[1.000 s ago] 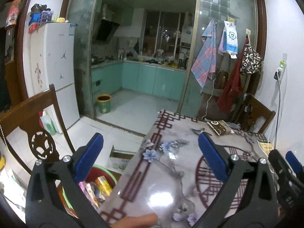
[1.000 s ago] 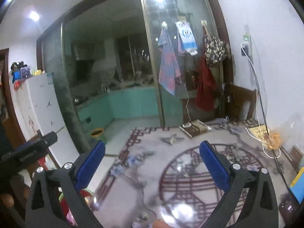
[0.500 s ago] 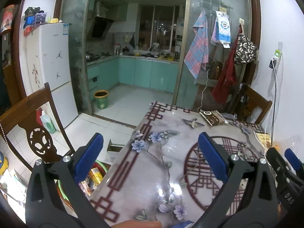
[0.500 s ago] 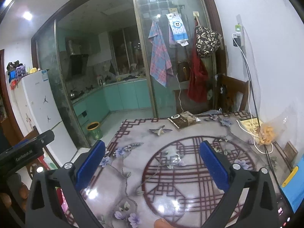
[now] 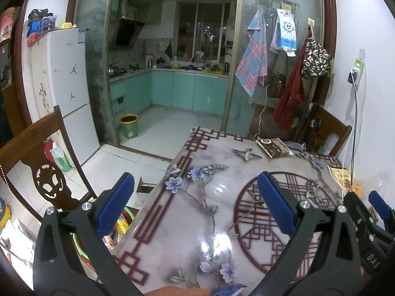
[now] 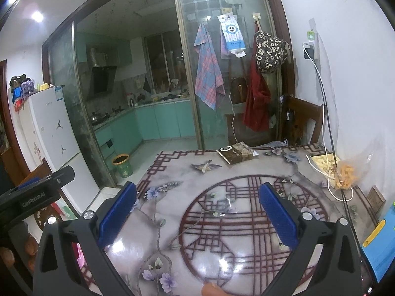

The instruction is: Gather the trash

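Trash in sight is chiefly a dark snack packet [image 6: 235, 155], lying flat near the far edge of the table [image 6: 172, 241], toward its far right part, with nothing touching it. In the left wrist view the same packet [image 5: 272, 147] sits beyond and to the right of the jaws' midline; in the right wrist view it lies almost straight ahead, only slightly left of centre between the blue pads. Its long axis runs roughly parallel to the far edge, tilted a little, so jaws coming from the near edge would cross its shorter width.

The left gripper [image 5: 195, 204] is released, pads wide apart with nothing between them, hanging over the near left part of the table. The right gripper [image 6: 197, 212] is likewise spread and empty, over the near middle. Both are well apart from the packet, but the right one looks the better lined up and probably the nearer.

A clear bag of orange snacks [image 6: 345, 172] rests at the right edge beside a white cable [image 6: 321, 170]; whether it counts as trash cannot be told. Below the near left corner, a green-rimmed bin [image 5: 128, 215] holding wrappers is partly hidden by the left pad, and seems the likely drop point.
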{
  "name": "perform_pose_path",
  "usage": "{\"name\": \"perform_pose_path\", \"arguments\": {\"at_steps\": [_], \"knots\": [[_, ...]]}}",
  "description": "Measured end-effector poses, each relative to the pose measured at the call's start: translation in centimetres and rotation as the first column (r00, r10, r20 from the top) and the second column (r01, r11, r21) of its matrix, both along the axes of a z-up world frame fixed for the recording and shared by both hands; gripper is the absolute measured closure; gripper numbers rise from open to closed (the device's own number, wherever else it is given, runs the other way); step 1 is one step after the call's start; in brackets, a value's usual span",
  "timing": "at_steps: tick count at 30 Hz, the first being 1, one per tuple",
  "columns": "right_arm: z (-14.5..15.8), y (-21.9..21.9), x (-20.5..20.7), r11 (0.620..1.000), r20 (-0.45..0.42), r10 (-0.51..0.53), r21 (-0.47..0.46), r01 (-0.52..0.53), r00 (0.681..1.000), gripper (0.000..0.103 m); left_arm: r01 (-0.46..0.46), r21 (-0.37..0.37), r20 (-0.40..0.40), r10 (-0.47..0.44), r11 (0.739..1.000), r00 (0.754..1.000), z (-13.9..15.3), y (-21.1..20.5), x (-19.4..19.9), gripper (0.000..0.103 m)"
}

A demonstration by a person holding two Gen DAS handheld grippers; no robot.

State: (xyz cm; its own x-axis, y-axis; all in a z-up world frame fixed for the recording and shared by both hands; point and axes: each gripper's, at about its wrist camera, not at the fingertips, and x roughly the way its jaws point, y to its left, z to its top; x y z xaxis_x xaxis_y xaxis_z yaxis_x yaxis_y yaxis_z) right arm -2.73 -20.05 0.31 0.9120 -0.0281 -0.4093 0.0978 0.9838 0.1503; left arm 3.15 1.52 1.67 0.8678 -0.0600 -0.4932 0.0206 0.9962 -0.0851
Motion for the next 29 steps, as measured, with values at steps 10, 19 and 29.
{"name": "perform_pose_path", "arguments": {"at_steps": [10, 19, 29], "knots": [[-0.4, -0.2, 0.4, 1.000, -0.012, 0.002, 0.001, -0.002, 1.000, 0.007, 0.006, -0.004, -0.013, -0.006, 1.000, 1.000, -0.5, -0.4, 0.5, 0.005], [-1.7, -1.2, 2.0, 1.000, -0.040, 0.000, 0.005, 0.000, 0.999, 0.007, 0.028, -0.009, -0.052, -0.029, 1.000, 0.998, -1.8, -1.6, 2.4, 0.005], [-9.7, -6.9, 6.5, 0.996, -0.243, -0.091, -0.038, 0.084, 0.966, 0.007, 0.086, 0.024, -0.219, -0.079, 0.996, 0.973, -11.7, -4.4, 8.5, 0.005]]}}
